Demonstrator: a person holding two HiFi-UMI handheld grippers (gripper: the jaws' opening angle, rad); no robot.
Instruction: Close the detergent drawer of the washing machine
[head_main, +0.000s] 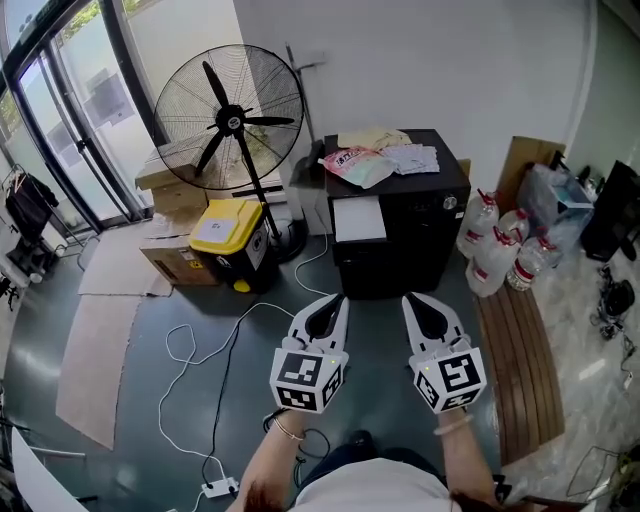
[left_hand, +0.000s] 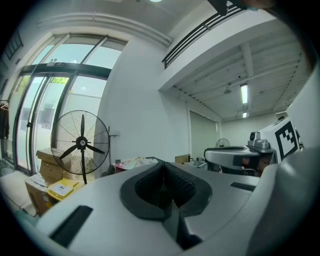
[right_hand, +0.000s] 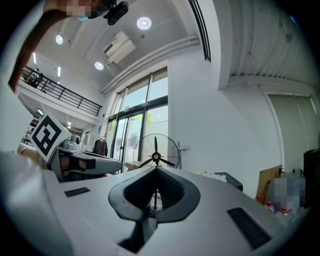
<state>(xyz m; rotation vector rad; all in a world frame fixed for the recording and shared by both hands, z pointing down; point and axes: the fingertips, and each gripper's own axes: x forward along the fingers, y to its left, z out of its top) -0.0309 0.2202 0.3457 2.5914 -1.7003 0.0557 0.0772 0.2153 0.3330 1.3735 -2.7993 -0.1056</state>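
Note:
A black box-shaped machine (head_main: 410, 230) stands against the far wall, with a white panel (head_main: 358, 219) at its upper left front and plastic bags (head_main: 375, 158) on top. I cannot make out a drawer on it from here. My left gripper (head_main: 340, 298) and right gripper (head_main: 408, 298) are held side by side in the air a short way in front of it, pointing level at it. Both are shut with nothing between the fingers. The left gripper view shows its jaws (left_hand: 162, 165) pressed together, and the right gripper view shows the same (right_hand: 156, 169).
A tall pedestal fan (head_main: 230, 118) and a yellow-lidded box (head_main: 228, 228) stand left of the machine, beside cardboard boxes (head_main: 175, 255). A white cable (head_main: 215, 370) loops over the floor. Water bottles (head_main: 495, 250) and a slatted wooden bench (head_main: 520, 370) are on the right.

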